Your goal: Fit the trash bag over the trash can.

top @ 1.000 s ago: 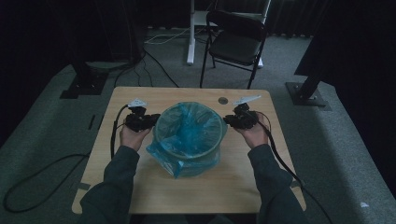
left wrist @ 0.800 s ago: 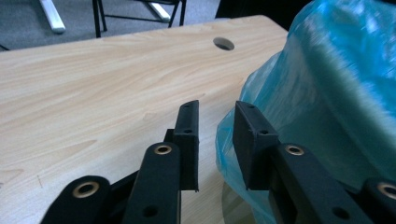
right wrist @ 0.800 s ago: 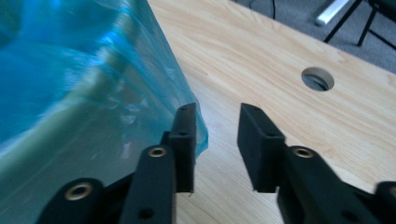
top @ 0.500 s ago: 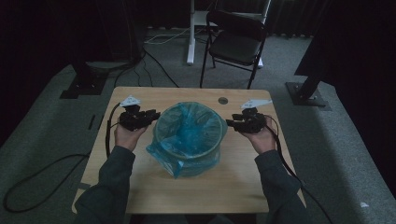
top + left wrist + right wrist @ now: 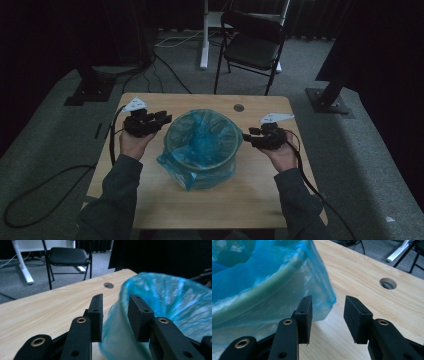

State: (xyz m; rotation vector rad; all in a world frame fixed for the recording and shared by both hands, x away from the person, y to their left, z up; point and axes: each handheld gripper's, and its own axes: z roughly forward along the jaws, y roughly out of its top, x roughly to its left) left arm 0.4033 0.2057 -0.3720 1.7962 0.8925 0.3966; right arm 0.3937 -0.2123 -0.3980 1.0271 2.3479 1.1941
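Holding: we keep a gripper on each side of the bin (image 5: 202,145), mid-table (image 5: 150,200).
Bin: green rim, lined with a blue bag (image 5: 186,172) whose loose plastic spills over the near left side.
Left gripper (image 5: 161,120): jaws apart, bag plastic showing between them; contact unclear to us.
Right gripper (image 5: 250,135): jaws spread, beside the bag's edge, gripping nothing.
Far right: a cable hole (image 5: 238,107) in the tabletop.

Overhead; two close views, shared table (image 5: 150,200)
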